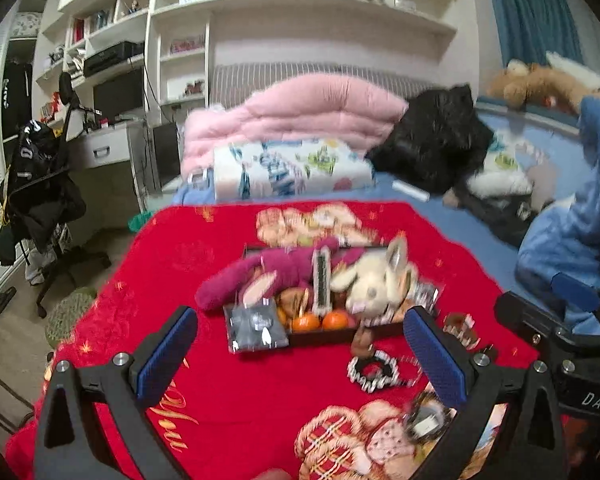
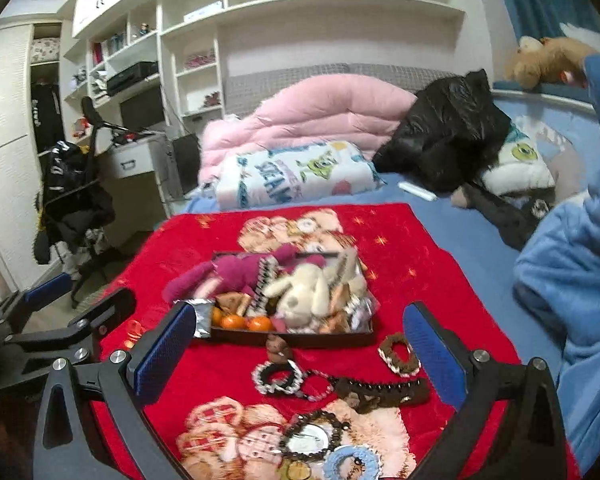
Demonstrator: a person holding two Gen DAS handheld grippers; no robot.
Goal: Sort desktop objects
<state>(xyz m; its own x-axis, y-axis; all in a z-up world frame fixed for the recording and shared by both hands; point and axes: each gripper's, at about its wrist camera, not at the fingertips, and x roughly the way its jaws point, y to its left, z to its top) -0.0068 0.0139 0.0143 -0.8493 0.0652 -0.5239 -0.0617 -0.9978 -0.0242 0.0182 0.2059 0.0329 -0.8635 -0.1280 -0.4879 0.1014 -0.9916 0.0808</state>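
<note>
Fuzzy red blanket (image 2: pixel 400 248), plush rabbit (image 2: pixel 304 292), seemingly glossy foil packet (image 1: pixel 256 326)

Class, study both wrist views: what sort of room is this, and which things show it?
Most likely a bedroom: a bed with a pink quilt and printed pillow, white wall shelves, and a desk with a chair at the left.

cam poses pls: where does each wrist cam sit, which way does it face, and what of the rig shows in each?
Left wrist: sits behind the open left gripper, faces forward over the red plush blanket toward the bed and shelves; the right gripper's black body shows at the right edge.
Right wrist: sits behind the open right gripper, same heading; the left gripper shows at the left edge.
Shared: the dark rectangular tray with the cream plush rabbit and the magenta plush bear.
</note>
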